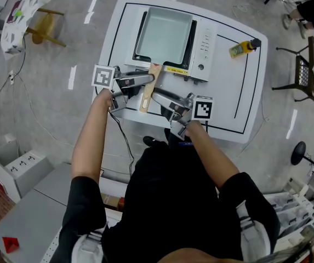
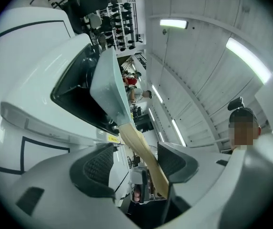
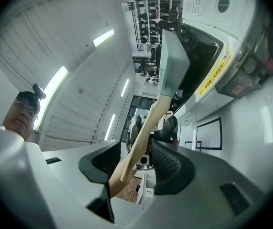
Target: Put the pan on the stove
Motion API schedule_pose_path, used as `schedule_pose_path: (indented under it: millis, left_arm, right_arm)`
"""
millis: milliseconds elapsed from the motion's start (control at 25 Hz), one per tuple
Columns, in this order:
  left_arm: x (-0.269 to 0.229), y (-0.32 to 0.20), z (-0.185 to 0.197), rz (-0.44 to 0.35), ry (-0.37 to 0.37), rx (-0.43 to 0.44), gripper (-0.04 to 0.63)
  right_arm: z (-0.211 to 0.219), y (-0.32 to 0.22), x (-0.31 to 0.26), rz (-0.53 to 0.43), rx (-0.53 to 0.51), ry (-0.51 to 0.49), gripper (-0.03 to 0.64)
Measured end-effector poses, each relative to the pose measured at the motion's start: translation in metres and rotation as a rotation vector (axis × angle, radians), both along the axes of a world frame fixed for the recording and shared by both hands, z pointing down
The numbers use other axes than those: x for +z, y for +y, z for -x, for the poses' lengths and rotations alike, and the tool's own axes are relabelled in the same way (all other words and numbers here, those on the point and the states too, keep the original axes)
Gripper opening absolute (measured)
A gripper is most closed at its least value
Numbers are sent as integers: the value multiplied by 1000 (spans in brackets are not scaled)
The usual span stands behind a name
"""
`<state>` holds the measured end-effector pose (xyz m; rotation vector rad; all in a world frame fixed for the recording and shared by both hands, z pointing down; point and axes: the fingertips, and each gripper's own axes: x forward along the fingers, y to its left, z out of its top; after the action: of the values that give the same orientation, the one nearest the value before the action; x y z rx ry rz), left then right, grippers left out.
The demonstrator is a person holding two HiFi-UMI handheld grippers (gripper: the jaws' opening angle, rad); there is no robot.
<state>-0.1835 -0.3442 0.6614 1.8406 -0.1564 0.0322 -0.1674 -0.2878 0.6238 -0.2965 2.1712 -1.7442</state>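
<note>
A pale green square pan (image 1: pixel 165 34) rests on the white stove (image 1: pixel 206 48), with its wooden handle (image 1: pixel 148 89) pointing toward me. My left gripper (image 1: pixel 143 81) is at the handle's left and my right gripper (image 1: pixel 158 96) at its right. In the left gripper view, the handle (image 2: pixel 143 151) runs between the open jaws of the left gripper (image 2: pixel 136 162), close to the right pad and clear of the left one. In the right gripper view, the handle (image 3: pixel 143 137) lies between the spread jaws of the right gripper (image 3: pixel 137 163), with a gap to the right pad. The pan (image 2: pixel 108 89) (image 3: pixel 172 61) is seen edge-on.
The stove stands on a white table (image 1: pixel 228 103) marked with black lines. A yellow tool (image 1: pixel 240 48) lies at the table's right rear. A wooden stool (image 1: pixel 44 26) stands at the far left and a black chair (image 1: pixel 310 75) at the right. Cables trail across the floor.
</note>
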Motion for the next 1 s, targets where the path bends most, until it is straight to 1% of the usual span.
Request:
schedule_pose_path:
  millis: [80,200,240,320,400,440,560,640,760,880,1000]
  left_arm:
    - [3,-2,9,25,-4,-43,288]
    - [6,-2,23,43,-13,-93,287]
    - [8,-2,29,55,-21,-115,287]
    - [9,-1,41,80,-27,-175,287]
    - [3,-4,54,72,-14,-243,285]
    - [-3,-5,61,47,0,-269,285]
    - [-24,-3,77,-78,26,-322,262]
    - [-39,0,88,-160,32,-367,214]
    - [-67,11,100,-271,50,-421,124]
    - [-101,35,106,-381,72,-444,67]
    - [-138,64,115,-509,36,-499,27]
  right_arm:
    - [1,2,-2,-18,-8,8,195]
    - [0,6,-2,0,-1,12,195]
    - [-2,5,-3,-22,3,24,195]
    - [-8,2,-7,-97,10,68,193]
    - [-16,-2,-9,-148,16,114,186]
    - [-20,-4,-11,-166,21,136,169]
    - [-39,-3,-16,-194,54,195,124]
    - [-53,-2,-24,-245,82,236,101]
    - [-76,3,-27,-271,161,326,57]
    - [-96,10,-46,-392,236,426,43]
    - [-111,26,-78,-519,326,499,34]
